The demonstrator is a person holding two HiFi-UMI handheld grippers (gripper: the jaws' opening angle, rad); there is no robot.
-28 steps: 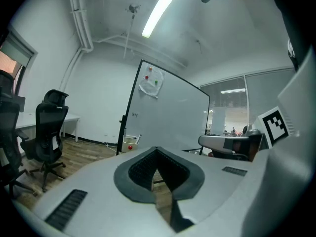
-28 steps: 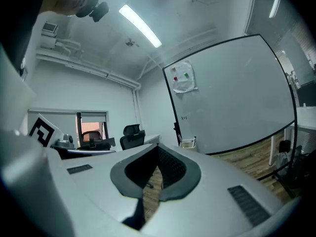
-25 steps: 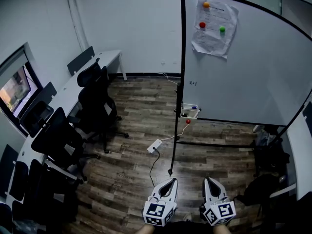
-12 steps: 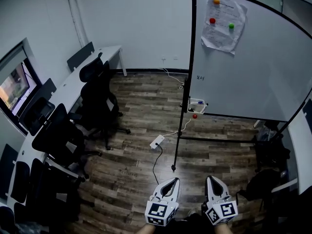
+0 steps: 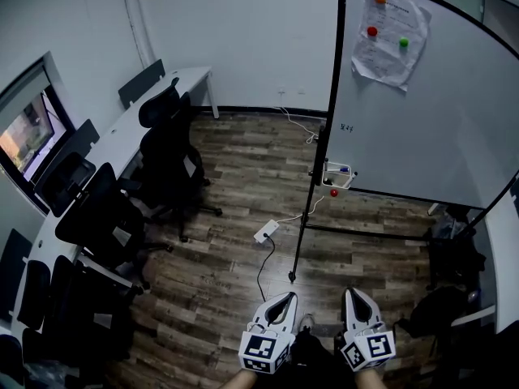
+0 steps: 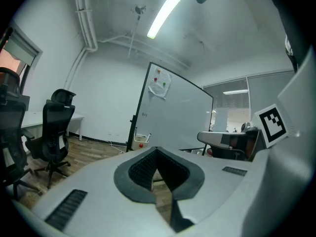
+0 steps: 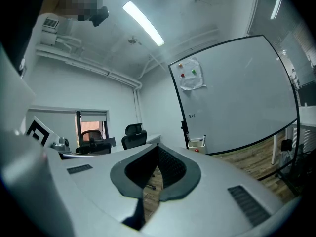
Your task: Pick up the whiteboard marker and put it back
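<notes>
Head view: left tool [image 5: 285,297] and right tool [image 5: 350,293] clenched empty over wood-plank floor [image 5: 235,241], whiteboard [image 5: 430,112] ahead, office chairs [image 5: 166,156] leftward.

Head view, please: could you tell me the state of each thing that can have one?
left tool: shut, empty.
right tool: shut, empty.
whiteboard marker: in the holder, not picked up.
holder: hanging on the frame of the whiteboard.
paper sheet: pinned up by magnets.

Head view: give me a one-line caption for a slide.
Left gripper and right gripper, both shut and empty, held low over a wood floor facing the whiteboard and its tray.
</notes>
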